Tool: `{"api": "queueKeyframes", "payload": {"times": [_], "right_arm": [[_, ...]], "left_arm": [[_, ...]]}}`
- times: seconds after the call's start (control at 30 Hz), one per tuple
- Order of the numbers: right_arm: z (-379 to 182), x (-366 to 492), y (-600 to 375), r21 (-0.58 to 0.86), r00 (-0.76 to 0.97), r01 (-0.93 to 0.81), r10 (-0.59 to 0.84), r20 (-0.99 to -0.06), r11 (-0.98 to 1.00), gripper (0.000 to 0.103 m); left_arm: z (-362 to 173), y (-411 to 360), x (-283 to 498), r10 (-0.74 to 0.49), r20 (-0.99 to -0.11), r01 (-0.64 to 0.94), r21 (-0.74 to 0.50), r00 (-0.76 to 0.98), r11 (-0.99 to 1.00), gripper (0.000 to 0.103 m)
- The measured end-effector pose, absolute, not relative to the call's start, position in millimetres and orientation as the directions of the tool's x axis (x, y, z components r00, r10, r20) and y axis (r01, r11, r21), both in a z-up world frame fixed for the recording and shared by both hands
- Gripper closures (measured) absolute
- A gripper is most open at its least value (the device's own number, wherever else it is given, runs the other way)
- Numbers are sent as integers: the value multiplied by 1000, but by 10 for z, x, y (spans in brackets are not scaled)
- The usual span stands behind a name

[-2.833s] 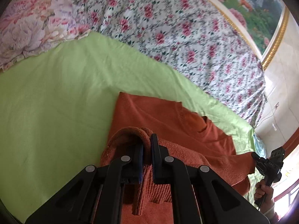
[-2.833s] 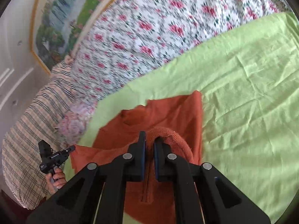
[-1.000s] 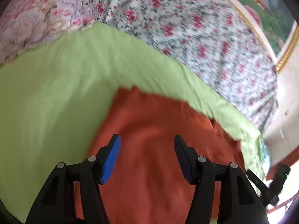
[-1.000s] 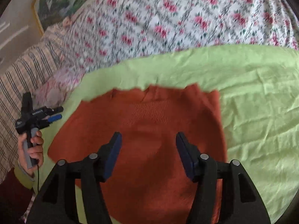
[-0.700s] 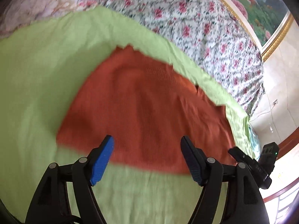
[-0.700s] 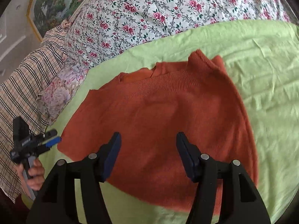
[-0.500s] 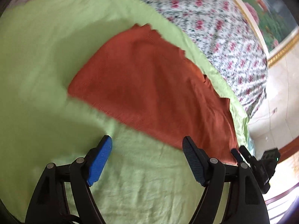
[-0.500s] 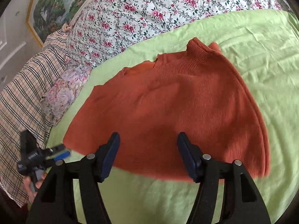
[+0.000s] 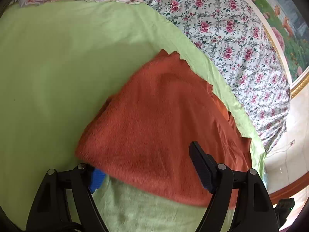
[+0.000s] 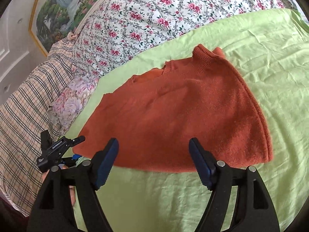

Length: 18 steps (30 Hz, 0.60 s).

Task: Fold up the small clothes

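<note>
Sweater [image 10: 183, 116], rust-orange knit, lay folded flat on the light green sheet [image 10: 270, 58], its ribbed collar toward the floral bedding [image 10: 154, 15]. The left gripper [image 9: 148, 168] stood spread wide at the sweater's near-left corner, one blue pad tucked under the hem, the other finger over the knit, clamping nothing. The right gripper [image 10: 154, 160] hung with jaws apart just before the near hem, also gripping nothing. White lettering showed on the left gripper's body in the right wrist view, too small to read. A plaid blanket [image 10: 25, 106] lay left, a framed landscape painting [image 10: 63, 2] behind.
</note>
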State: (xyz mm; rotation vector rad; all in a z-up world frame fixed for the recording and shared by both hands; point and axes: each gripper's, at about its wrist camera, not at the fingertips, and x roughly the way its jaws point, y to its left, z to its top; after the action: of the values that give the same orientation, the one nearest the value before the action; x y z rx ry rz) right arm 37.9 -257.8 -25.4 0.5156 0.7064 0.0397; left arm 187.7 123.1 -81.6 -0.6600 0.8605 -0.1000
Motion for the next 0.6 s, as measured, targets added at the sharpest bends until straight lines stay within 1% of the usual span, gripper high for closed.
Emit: {"api": "queueKeyframes", "payload": {"times": [0.03,0.07,0.1,0.13,0.17,0.23,0.37,0.5,0.6], "right_arm": [[-255,377,-2590,467,766,141,203,-610,873,27],[-258,382,-2607,468,764,145,202,-612,872,27],[-264,387,-2623,473,761,147,206,-615,868,27],[-269,399,-2640,478,758,148,211,-618,866,27],[-275,410,-2649,481,752,151,215,-623,864,27],[-282,435,-2661,487,743,143,232,-628,861,27],[-256,489,-2683,483,732,135,241,-637,865,27],[-132,571,-2788,463,726,135,231,-648,876,27],[-38,655,-2915,472,719,125,248,-649,873,27]], "left_arm": [[-808,1227,1891,-331,-673,-177,-569,662,803,27],[-795,1214,1914,-321,-675,-177,-560,664,810,39],[-784,1198,1934,-325,-672,-164,-556,666,815,67],[-779,1174,1966,-340,-672,-143,-555,658,820,82],[-768,1155,1989,-345,-675,-130,-549,652,826,91],[-686,1098,1993,-328,-670,-110,-524,666,845,93],[-354,788,1942,-319,-628,2,-451,710,893,96],[-50,244,1918,-352,-596,139,-373,722,917,96],[76,-199,1871,-408,-576,249,-337,708,908,96]]}}
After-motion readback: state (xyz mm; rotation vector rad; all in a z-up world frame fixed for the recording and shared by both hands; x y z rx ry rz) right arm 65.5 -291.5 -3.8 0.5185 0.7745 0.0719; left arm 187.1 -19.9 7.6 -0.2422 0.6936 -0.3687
